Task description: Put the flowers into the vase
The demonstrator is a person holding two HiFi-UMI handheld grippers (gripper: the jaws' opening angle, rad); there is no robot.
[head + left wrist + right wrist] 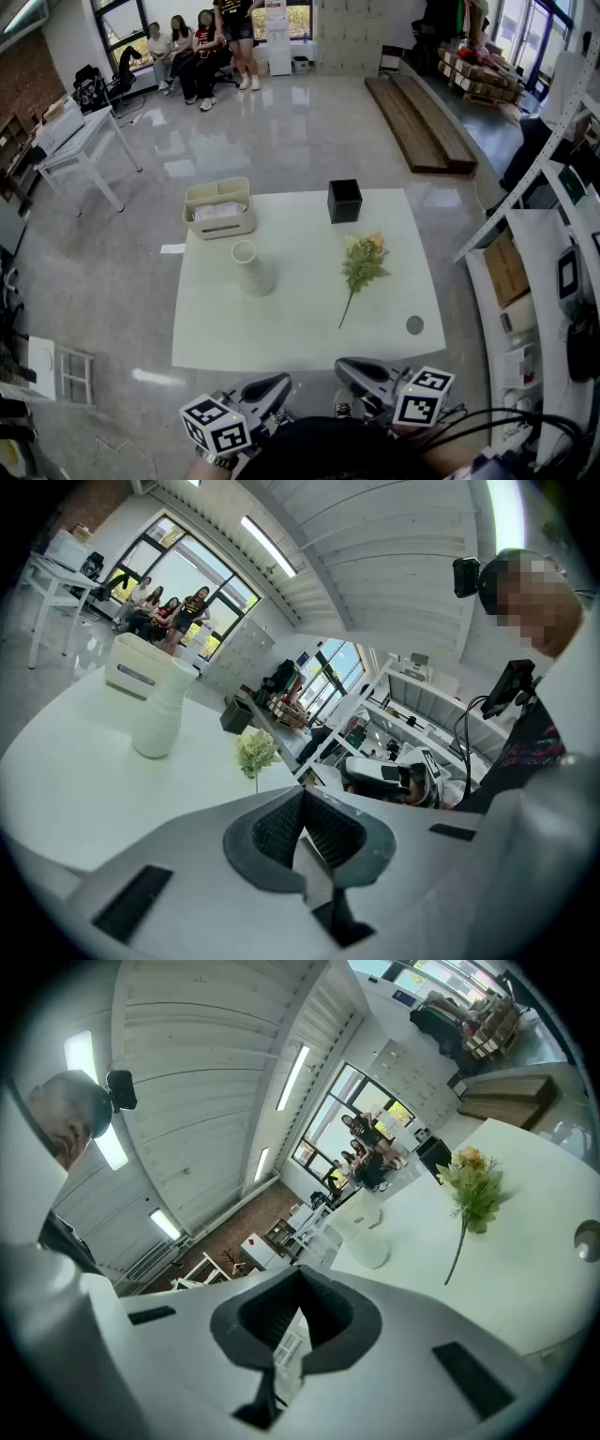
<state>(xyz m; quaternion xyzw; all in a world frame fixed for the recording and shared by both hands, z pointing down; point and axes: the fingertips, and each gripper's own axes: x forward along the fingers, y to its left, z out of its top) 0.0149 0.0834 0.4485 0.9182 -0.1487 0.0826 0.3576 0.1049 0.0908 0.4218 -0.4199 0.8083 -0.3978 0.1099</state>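
A white ribbed vase (251,267) stands upright left of the table's middle. A bunch of pale flowers with green leaves (362,261) lies flat to its right, stem toward the near edge. Both grippers hang off the table at its near edge, close to my body. My left gripper (278,382) and my right gripper (347,367) are both shut with nothing between the jaws. The left gripper view shows its jaws (302,801) closed, with the vase (159,710) and flowers (255,752) beyond. In the right gripper view the jaws (300,1286) meet, far from the flowers (473,1190) and vase (363,1238).
A cream basket (218,208) and a black square box (344,200) stand at the white table's (281,328) far edge. A small grey disc (414,324) lies near the front right corner. White shelving (553,234) stands to the right. Several people sit far back by the windows.
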